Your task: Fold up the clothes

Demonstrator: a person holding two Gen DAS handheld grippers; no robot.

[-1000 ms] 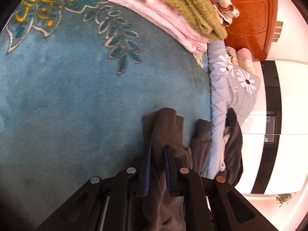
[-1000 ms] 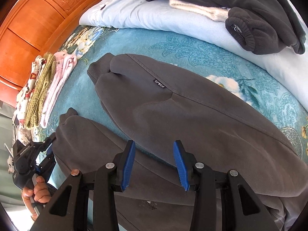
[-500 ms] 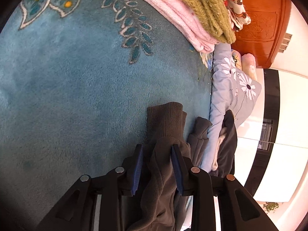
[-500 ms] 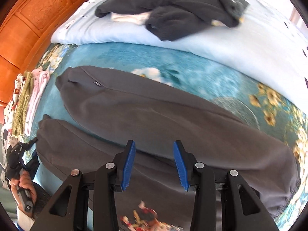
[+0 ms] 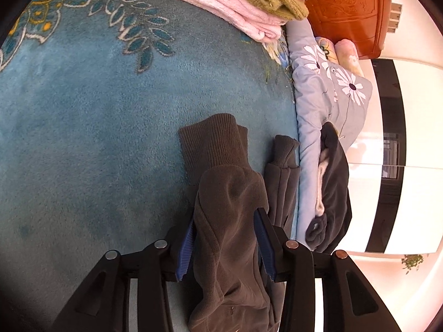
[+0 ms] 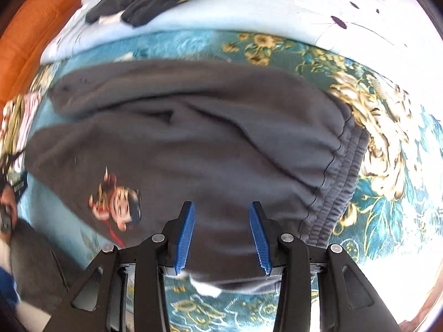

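Grey sweatpants lie spread on a teal flowered blanket, with a cartoon print on one leg and the elastic waistband at the right. My right gripper hovers open over the hip area beside the waistband, pointing down, and holds nothing. In the left wrist view the near pant leg bulges up between the blue pads of my left gripper, whose jaws are opening and no longer squeeze it. Its ribbed cuff lies ahead on the blanket, with the other cuff beside it.
A stack of folded pink and olive clothes lies beyond the cuffs. A light-blue daisy quilt borders the blanket, with a dark garment on it. A carved wooden headboard stands behind. A person's hand shows at the left edge.
The left jaws have spread apart, loosening their pinch on the pant leg. The right gripper has swept along the pants from the leg cuffs to the waistband end, staying open.
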